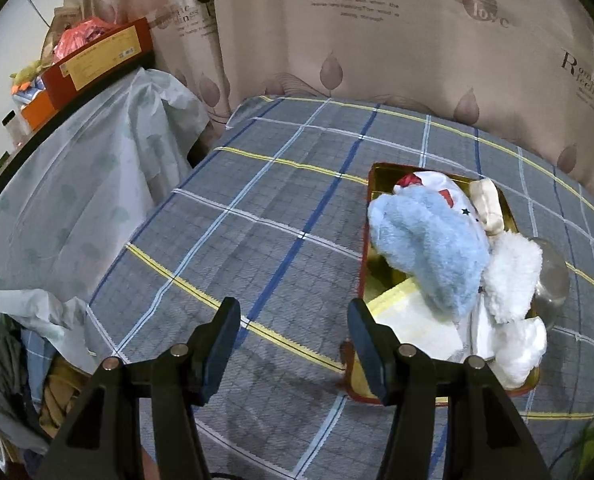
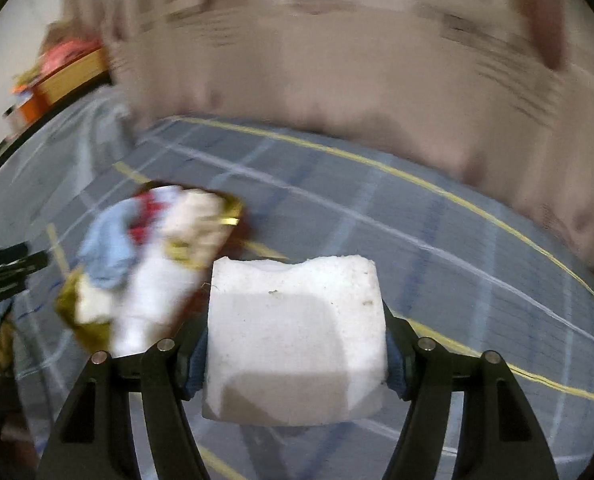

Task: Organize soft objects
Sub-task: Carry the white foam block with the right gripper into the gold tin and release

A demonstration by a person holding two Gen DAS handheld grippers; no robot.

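Two hand-held grippers: right hand-held gripper (image 2: 295, 354) clamped on white foam block (image 2: 295, 336), raised over bed (image 1: 257, 220), likely bound for gold tray (image 1: 371, 276) already packed with plush toys (image 1: 429, 252); left hand-held gripper (image 1: 293, 344) apart, empty, near tray.

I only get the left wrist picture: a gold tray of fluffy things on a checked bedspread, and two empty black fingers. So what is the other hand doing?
Observer: The right gripper is shut on a white foam block, pads pressing both its sides.
Operator: Is that block in the tray yet?
Observer: No. In the right wrist view the tray lies to the left of the block, apart from it; that picture is smeared.
Operator: Does it see my gripper?
Observer: Dark bars at its left edge may be the left gripper; I cannot be sure.
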